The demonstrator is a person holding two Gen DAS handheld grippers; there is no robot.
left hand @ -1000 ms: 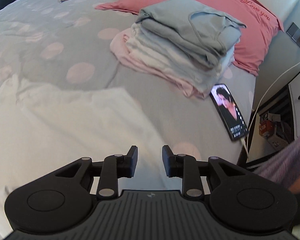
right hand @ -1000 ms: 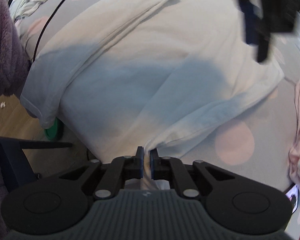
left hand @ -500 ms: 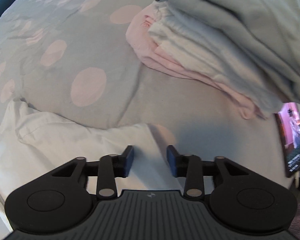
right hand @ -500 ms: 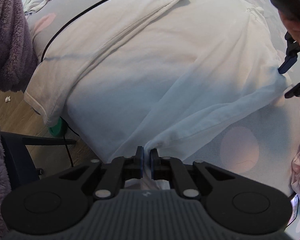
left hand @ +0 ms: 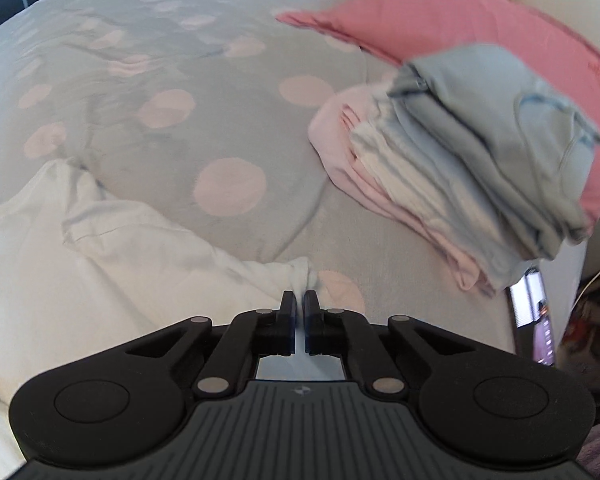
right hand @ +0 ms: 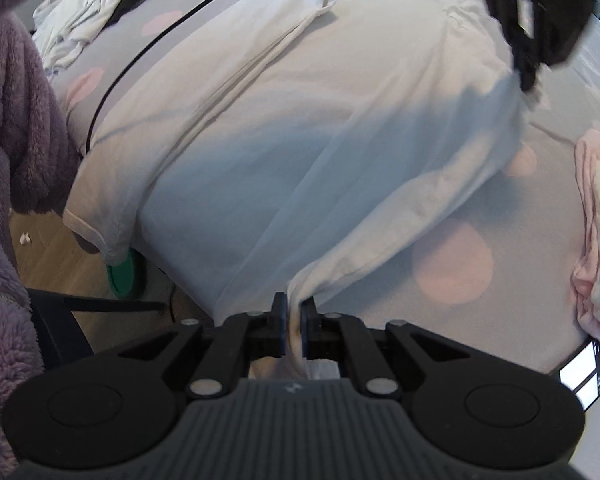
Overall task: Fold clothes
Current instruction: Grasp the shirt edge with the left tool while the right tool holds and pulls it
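Both grippers are pinching the white garment over the dotted bed.

A grey bedspread (left hand: 228, 92) with pink dots is filling both views, and the white garment (right hand: 300, 128) is lying spread across it, one end hanging off the bed edge at 8 o'clock in the right wrist view. A stack of folded clothes (left hand: 472, 152) is sitting at 2 o'clock in the left wrist view, leaning on a pink pillow (left hand: 452, 20) behind it. A lit phone (left hand: 534, 316) is lying at 4 o'clock, just beside the stack. The left gripper (left hand: 299, 304) is clamping a bunched corner of the garment at 6 o'clock, fingers together on the cloth. The right gripper (right hand: 293, 312) is gripping another edge likewise, fabric squeezed between its pads.
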